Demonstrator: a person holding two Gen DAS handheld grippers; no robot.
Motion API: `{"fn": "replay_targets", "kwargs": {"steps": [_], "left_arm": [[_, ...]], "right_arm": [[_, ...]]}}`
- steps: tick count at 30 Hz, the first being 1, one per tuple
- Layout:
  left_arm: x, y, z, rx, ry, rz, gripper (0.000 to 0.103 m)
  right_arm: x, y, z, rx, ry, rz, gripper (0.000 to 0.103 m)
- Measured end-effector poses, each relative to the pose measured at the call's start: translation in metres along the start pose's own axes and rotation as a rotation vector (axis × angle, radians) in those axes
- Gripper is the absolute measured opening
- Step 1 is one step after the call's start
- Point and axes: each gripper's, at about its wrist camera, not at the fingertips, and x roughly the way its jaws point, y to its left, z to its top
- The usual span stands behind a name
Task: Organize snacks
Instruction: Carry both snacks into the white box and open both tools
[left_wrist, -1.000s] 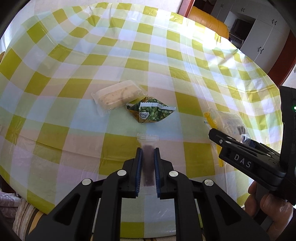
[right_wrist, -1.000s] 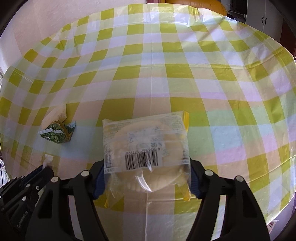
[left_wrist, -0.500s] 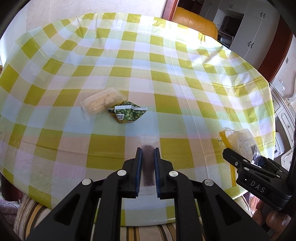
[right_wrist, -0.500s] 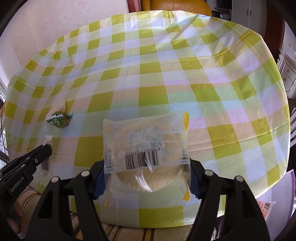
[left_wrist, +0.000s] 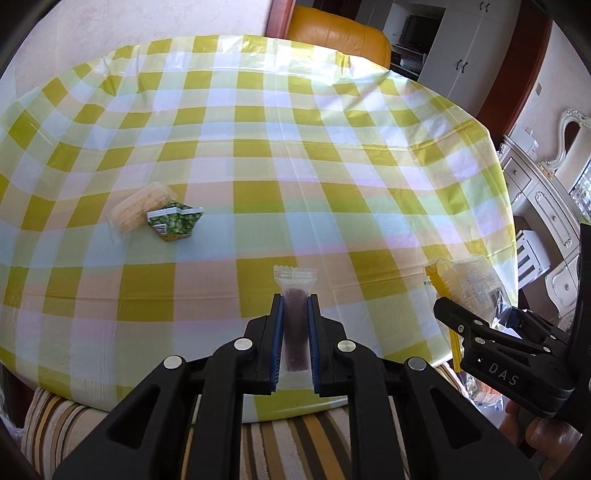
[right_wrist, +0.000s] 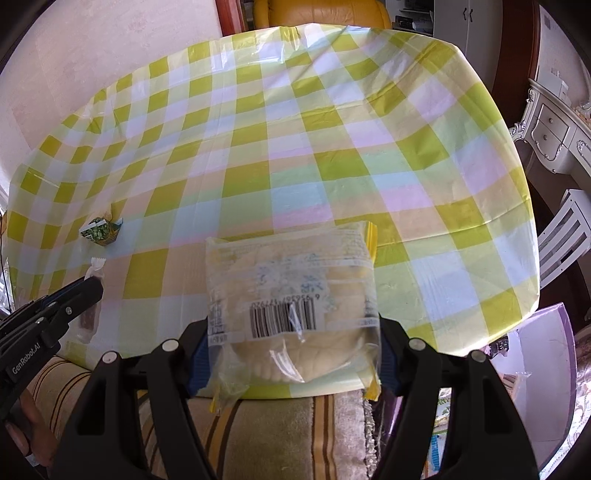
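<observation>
My left gripper (left_wrist: 294, 300) is shut on a slim clear sachet with a dark brown bar (left_wrist: 294, 332), held above the table's near edge. My right gripper (right_wrist: 291, 325) is shut on a wide clear bag with a pale round pastry (right_wrist: 295, 295) and a barcode. That bag (left_wrist: 469, 284) and the right gripper (left_wrist: 480, 332) show at the right of the left wrist view. On the checked tablecloth (left_wrist: 295, 166) lie a green packet (left_wrist: 173, 223) and, touching it, a clear pack of pale biscuits (left_wrist: 138, 210). The green packet (right_wrist: 100, 230) also shows at the left of the right wrist view.
A striped cushion (left_wrist: 295, 443) lies below the table's near edge. An orange chair (left_wrist: 340, 40) stands behind the table. White ornate furniture (right_wrist: 554, 129) and a white chair (right_wrist: 561, 240) are at the right. A purple-edged box (right_wrist: 546, 369) sits low on the right.
Both grippers have drawn back from the table and up, each keeping its snack. The table's near edge and the striped cushion have come into view.
</observation>
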Motion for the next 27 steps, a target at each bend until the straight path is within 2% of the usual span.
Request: {"fn": "replay_targets", "kwargs": {"steps": [15, 27], "left_arm": [[0.01, -0.108, -0.018, 0.215, 0.074, -0.161, 0.011], [0.028, -0.191, -0.041, 0.359, 0.183, -0.28, 0.011]], "right_arm": [[-0.019, -0.077, -0.028, 0.1, 0.007, -0.102, 0.07], [-0.032, -0.157, -0.066, 0.229, 0.034, -0.206, 0.07]]}}
